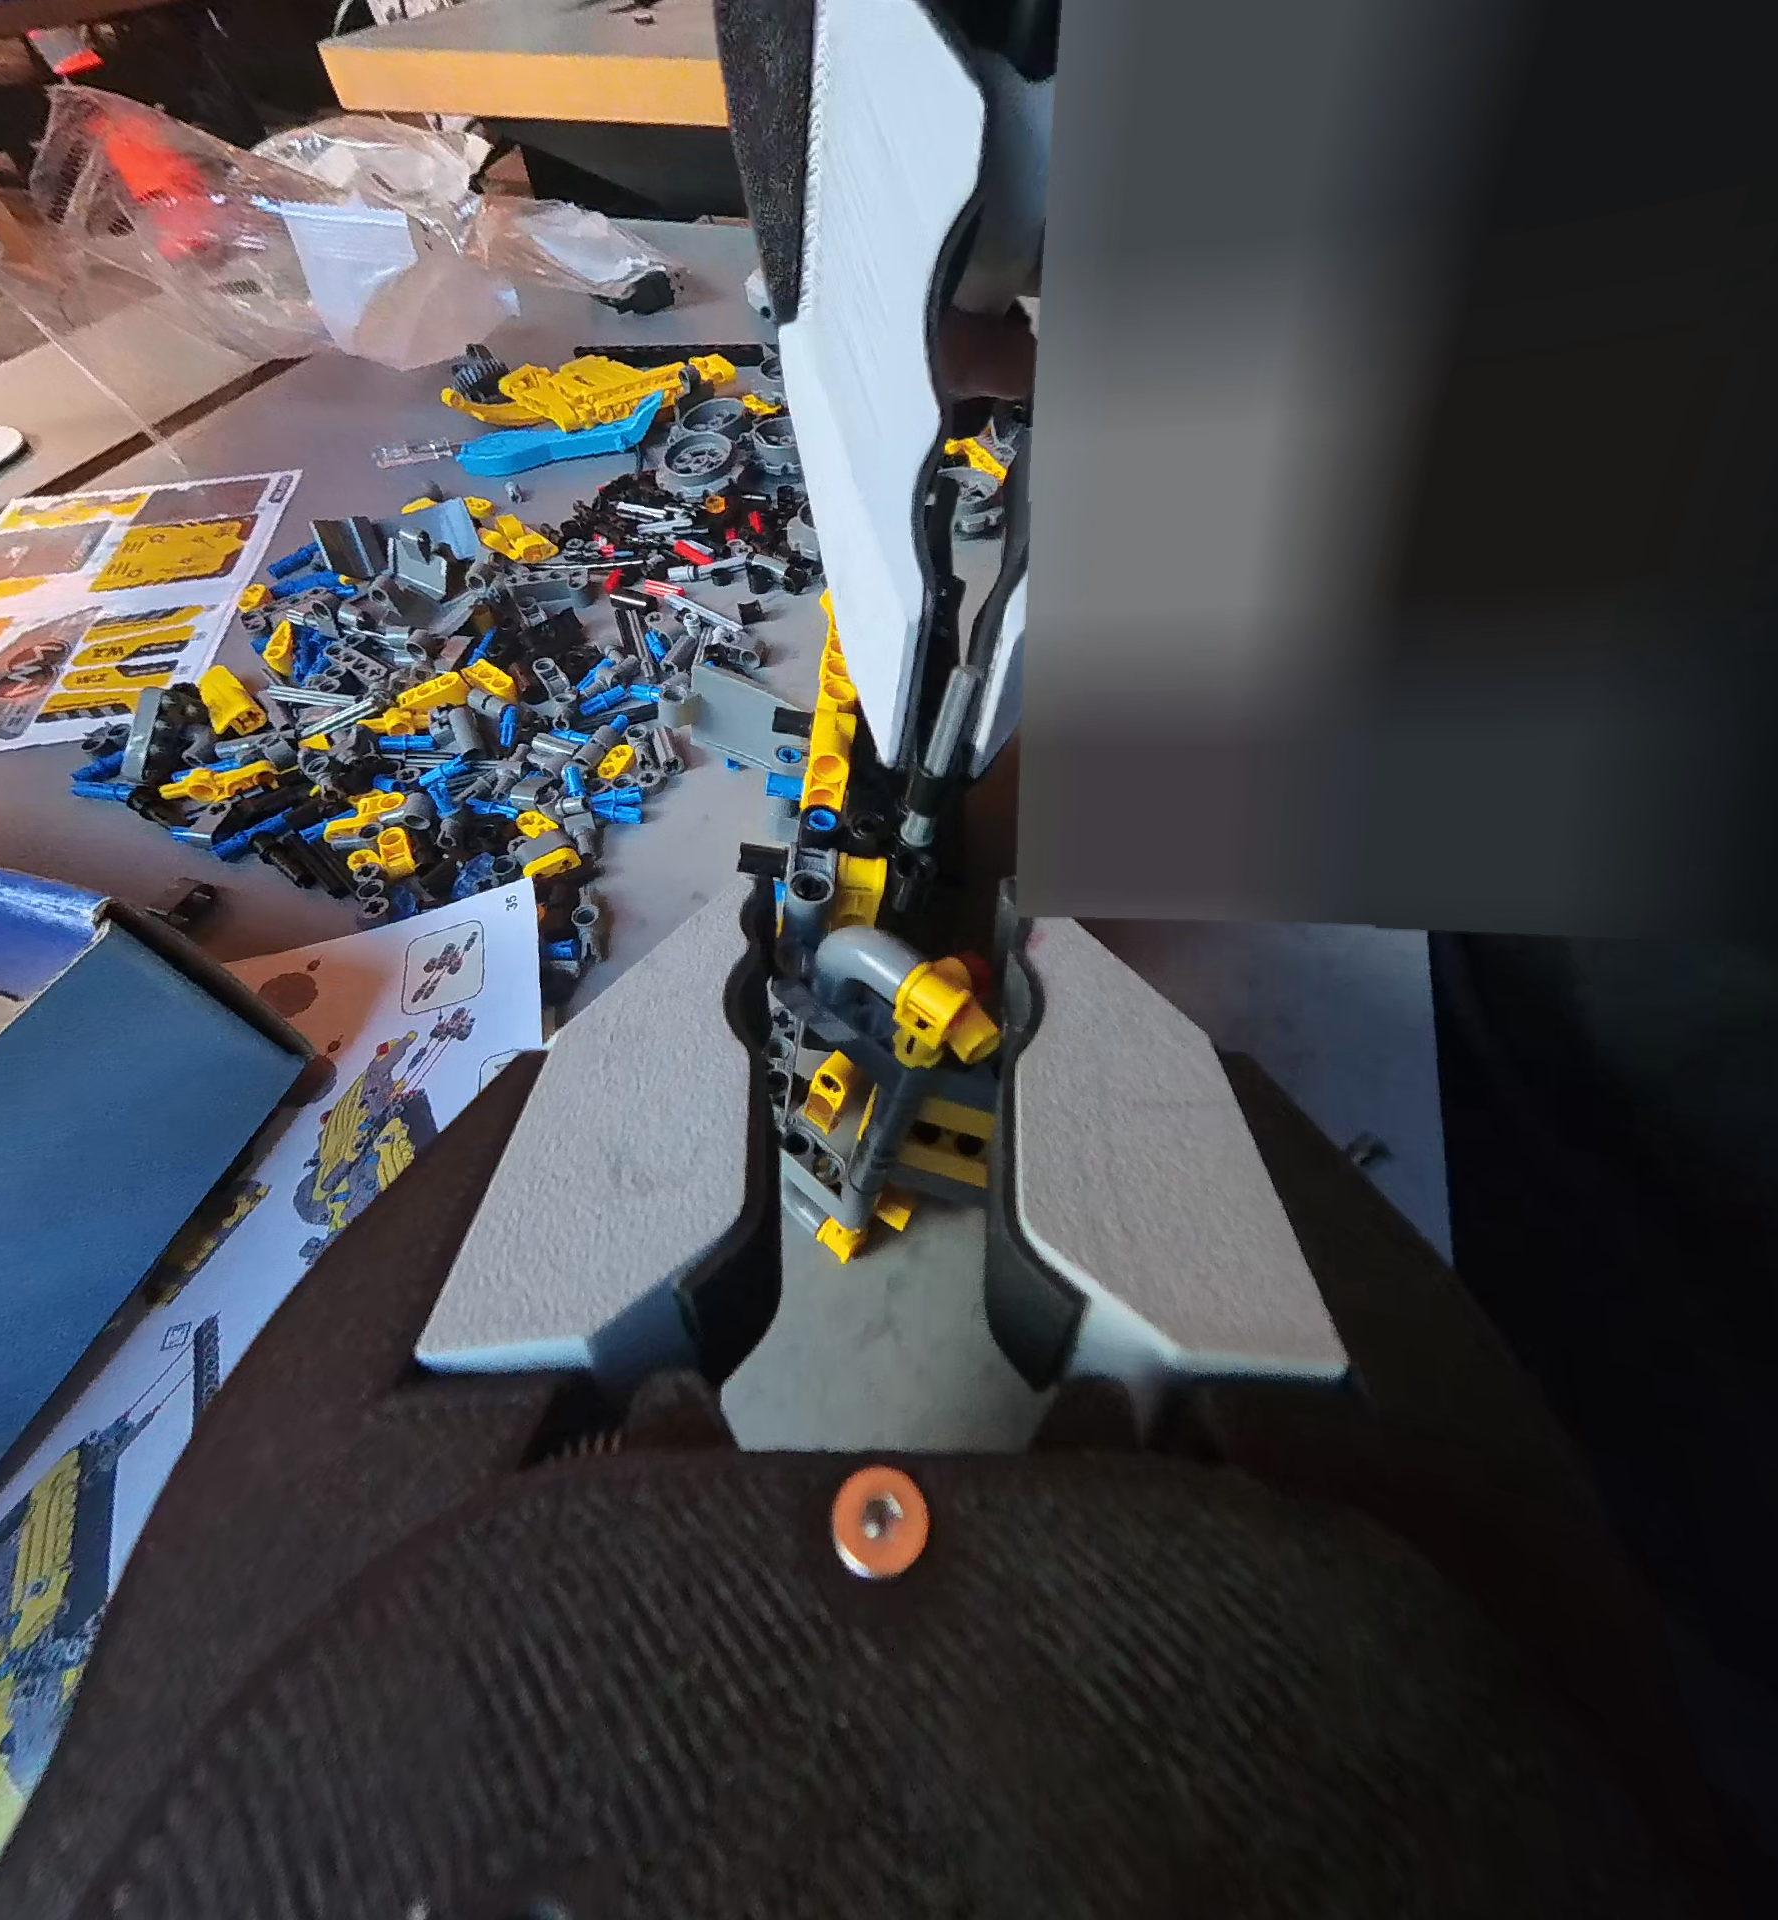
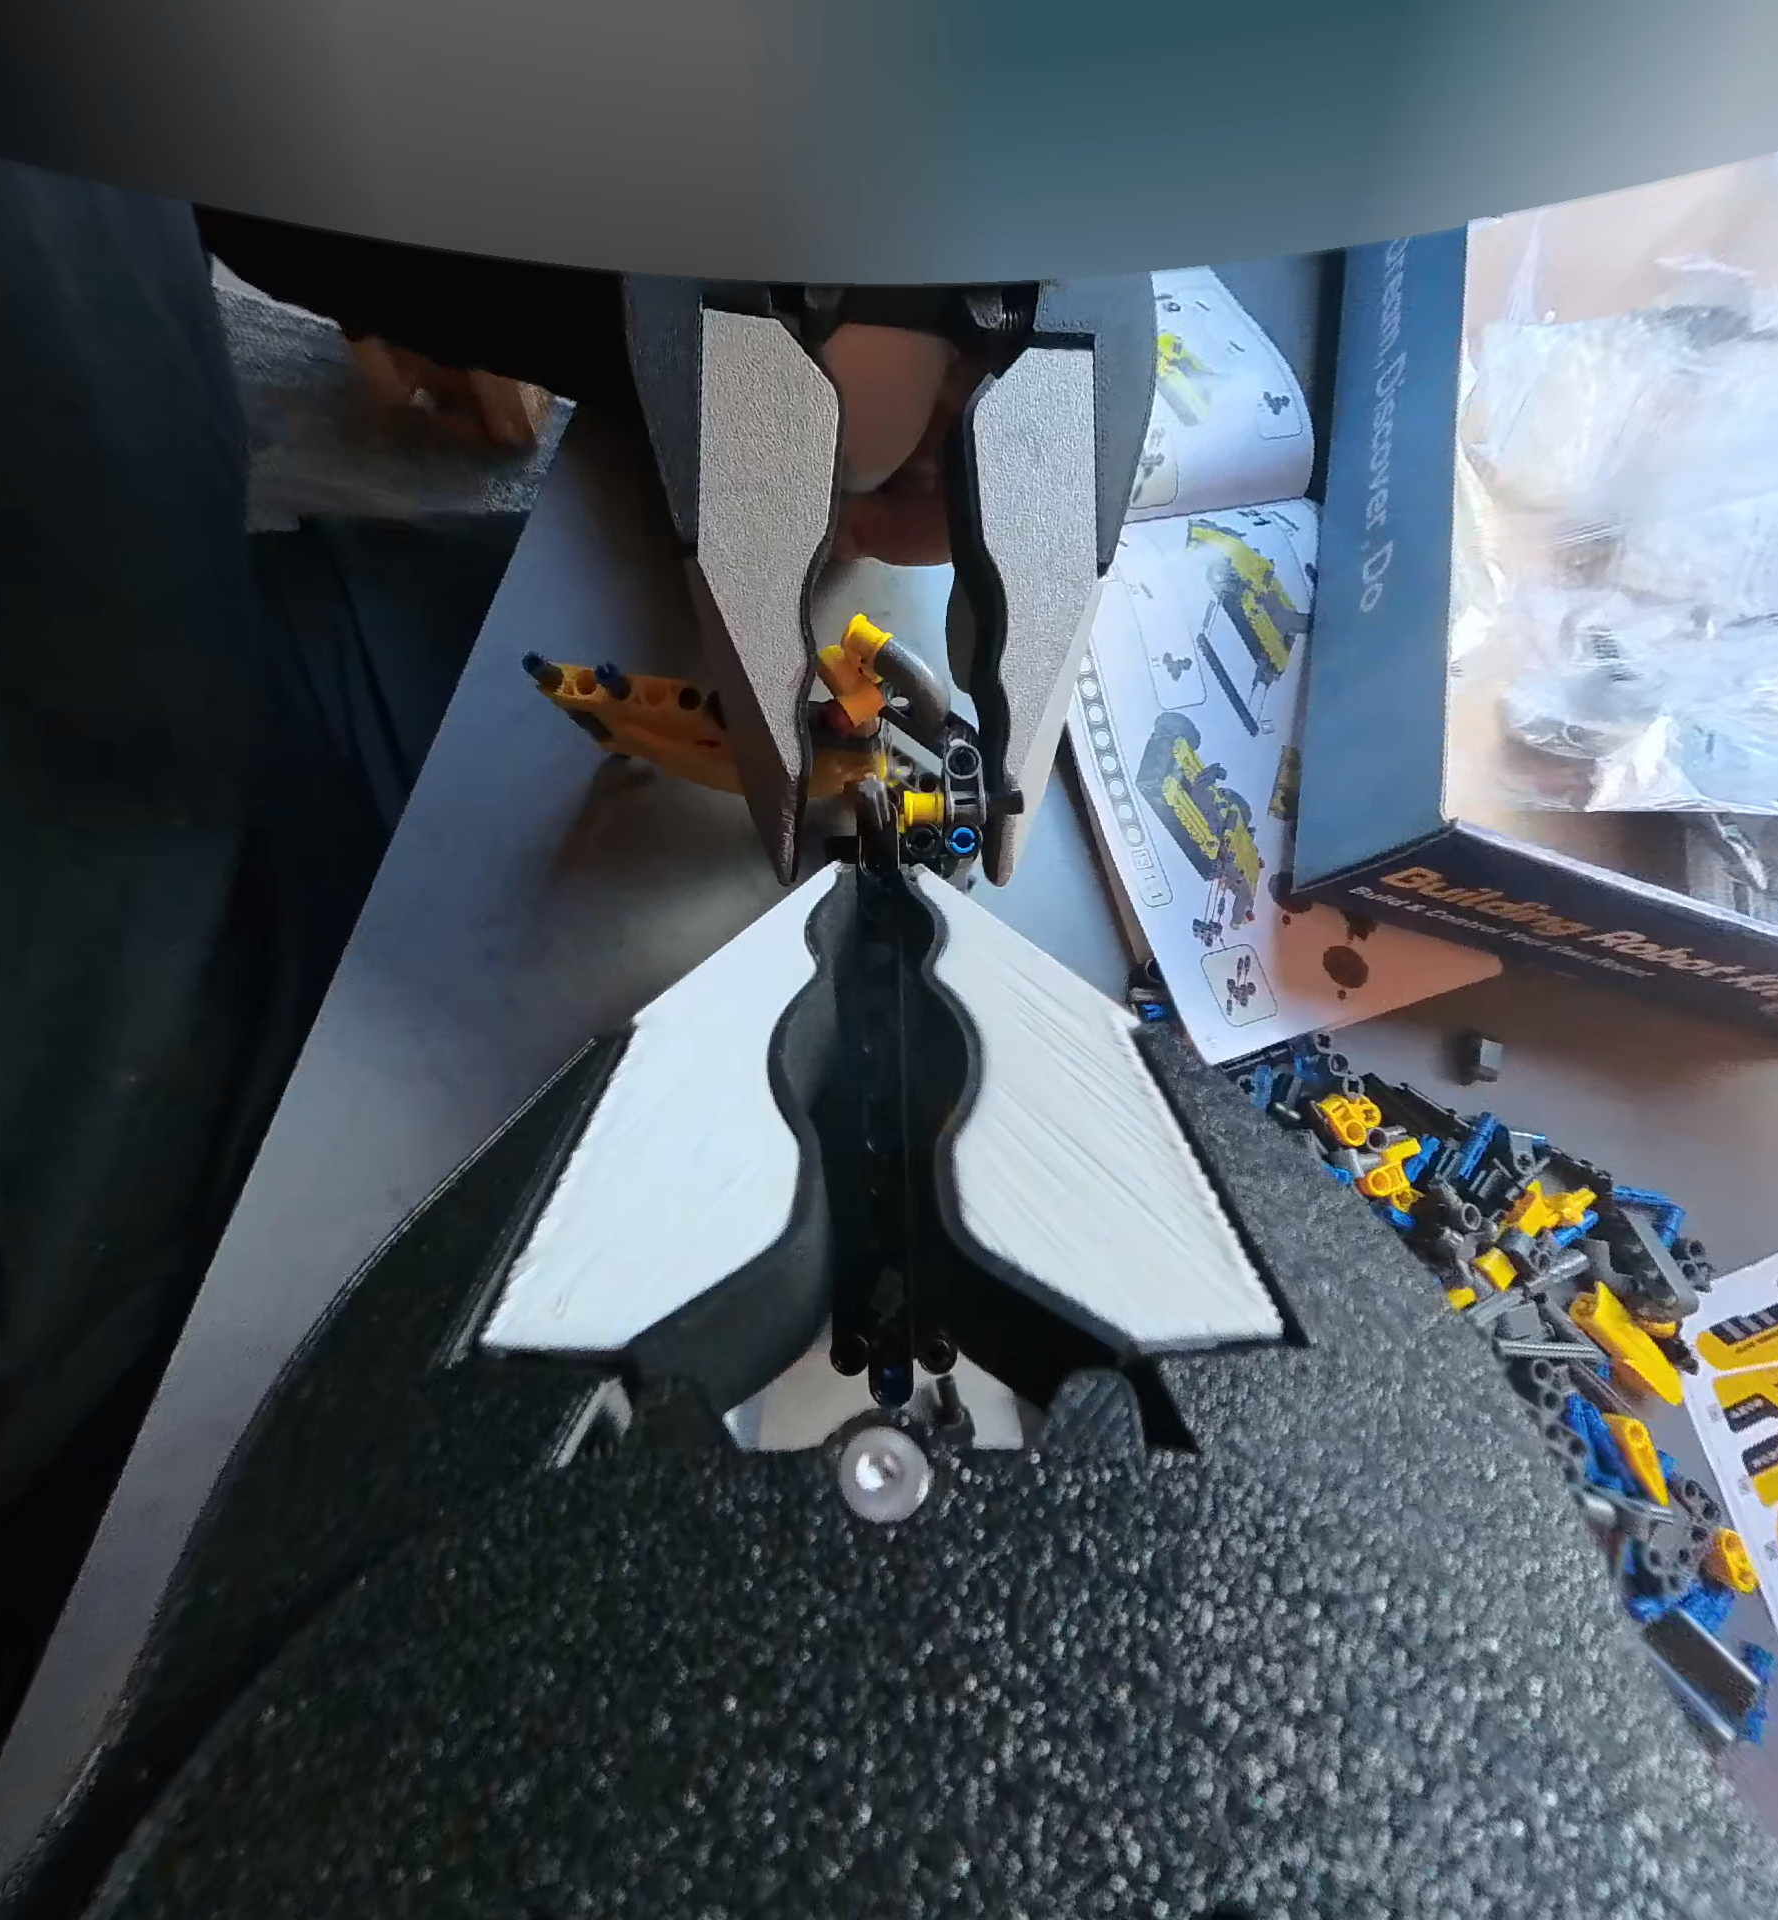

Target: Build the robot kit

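Observation:
My left gripper [image 1: 880, 925], with grey fingers [image 1: 646, 1143], is shut on a yellow and grey brick assembly [image 1: 895, 1049] just above the grey table [image 1: 885, 1320]. My right gripper [image 2: 874, 878], with white fingers [image 2: 677, 1164], is shut on a long black beam [image 2: 880, 1143]. The beam's far end meets the assembly [image 2: 885, 727] between the left gripper's fingers [image 2: 760, 520]. In the left wrist view the right gripper [image 1: 942, 758] comes in from above, its white finger [image 1: 864, 416] over the assembly. A yellow beam [image 2: 636, 707] sticks out of the assembly's left side.
A pile of loose blue, yellow, grey and black pieces [image 1: 449, 707] [image 2: 1487, 1247] lies on the table. An open instruction booklet [image 1: 397, 1039] [image 2: 1207, 675], a sticker sheet [image 1: 85, 603], a blue box [image 1: 85, 1143] [image 2: 1436, 623] and plastic bags [image 1: 293, 239] lie around it. The table edge [image 2: 345, 935] runs at the left. The tips of both grippers are at nearly the same place.

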`<action>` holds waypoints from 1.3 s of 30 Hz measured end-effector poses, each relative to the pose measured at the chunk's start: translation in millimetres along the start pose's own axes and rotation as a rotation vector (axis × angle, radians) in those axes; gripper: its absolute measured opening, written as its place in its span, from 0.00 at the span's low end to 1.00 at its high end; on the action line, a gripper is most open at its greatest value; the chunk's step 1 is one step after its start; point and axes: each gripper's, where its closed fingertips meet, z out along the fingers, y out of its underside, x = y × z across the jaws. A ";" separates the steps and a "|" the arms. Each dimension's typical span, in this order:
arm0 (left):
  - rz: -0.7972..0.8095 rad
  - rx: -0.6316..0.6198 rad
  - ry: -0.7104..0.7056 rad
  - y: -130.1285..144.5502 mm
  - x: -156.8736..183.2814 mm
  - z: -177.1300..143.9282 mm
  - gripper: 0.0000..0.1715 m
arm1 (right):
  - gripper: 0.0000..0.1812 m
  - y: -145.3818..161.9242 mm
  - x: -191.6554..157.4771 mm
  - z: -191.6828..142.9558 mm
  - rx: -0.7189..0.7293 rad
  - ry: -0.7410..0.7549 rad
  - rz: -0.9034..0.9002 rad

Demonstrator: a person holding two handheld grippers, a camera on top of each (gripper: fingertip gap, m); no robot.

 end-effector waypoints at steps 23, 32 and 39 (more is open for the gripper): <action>0.052 -0.004 -0.013 -2.5 -8.6 -5.8 0.37 | 0.05 -1.2 2.8 0.2 0.046 0.064 -0.030; 0.095 -0.036 0.104 -14.2 -2.7 -3.5 0.28 | 0.04 -1.1 2.7 0.2 0.057 0.034 -0.027; 0.129 -0.129 0.146 3.2 1.8 6.2 0.31 | 0.05 0.6 0.7 -1.9 0.075 0.041 -0.052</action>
